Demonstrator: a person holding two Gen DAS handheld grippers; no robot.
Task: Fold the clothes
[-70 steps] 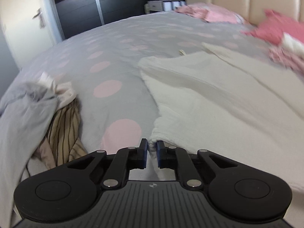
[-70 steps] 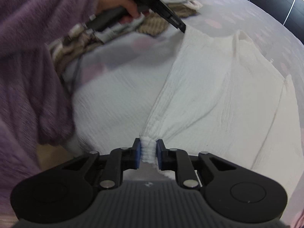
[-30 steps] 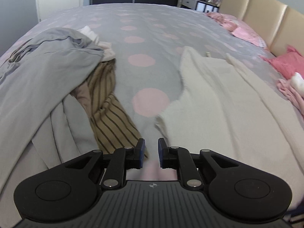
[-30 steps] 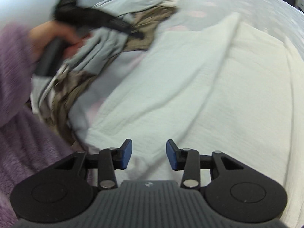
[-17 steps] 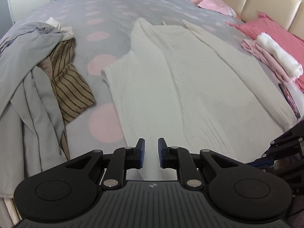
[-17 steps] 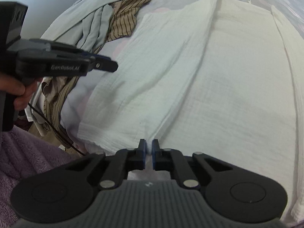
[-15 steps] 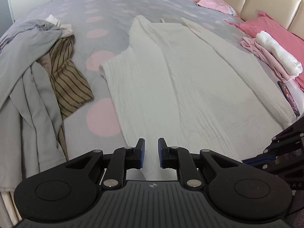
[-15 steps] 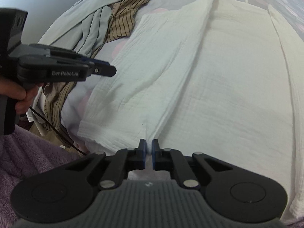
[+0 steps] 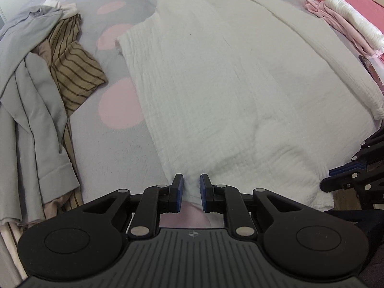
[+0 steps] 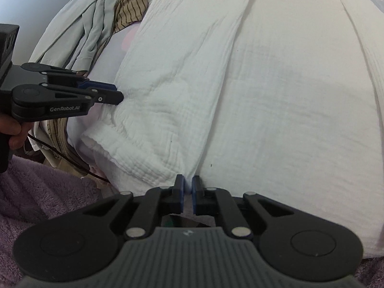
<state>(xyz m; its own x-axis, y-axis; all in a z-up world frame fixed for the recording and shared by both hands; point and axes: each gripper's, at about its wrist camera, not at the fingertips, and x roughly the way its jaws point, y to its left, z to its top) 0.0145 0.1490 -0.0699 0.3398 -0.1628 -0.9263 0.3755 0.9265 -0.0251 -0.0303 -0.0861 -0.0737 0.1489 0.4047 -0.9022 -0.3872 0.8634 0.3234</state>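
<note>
Left wrist view: the left gripper (image 9: 191,192) sits at 6 o'clock, its blue-padded fingers a little apart and straddling the near hem of the white garment (image 9: 228,84); the cloth runs into the gap, but whether the pads press it I cannot tell. The garment lies spread flat on the bed (image 9: 115,148), reaching from the gripper up to 12 o'clock, with a long fold along its side toward 2 o'clock. At 9 o'clock lies a heap of a grey garment (image 9: 31,100) with a brown striped cloth (image 9: 74,72) tucked against it, just beside the white garment's edge. At 2 o'clock are pink clothes (image 9: 340,24) with a white rolled item (image 9: 352,19) on top. The right gripper (image 9: 355,172) shows at 4 o'clock, at the garment's near corner.

Right wrist view: the right gripper (image 10: 188,193) at 6 o'clock has its fingers nearly together, with a thin slit between them, at the hem where a lengthwise crease of the white garment (image 10: 276,84) ends; a firm pinch cannot be confirmed. At 9 o'clock the left gripper (image 10: 112,93), held by a hand (image 10: 12,129), has its tips at the garment's side edge. The grey garment (image 10: 79,31) and striped cloth (image 10: 134,2) lie toward 11 o'clock. A purple fleece sleeve (image 10: 43,196) fills 8 o'clock.
</note>
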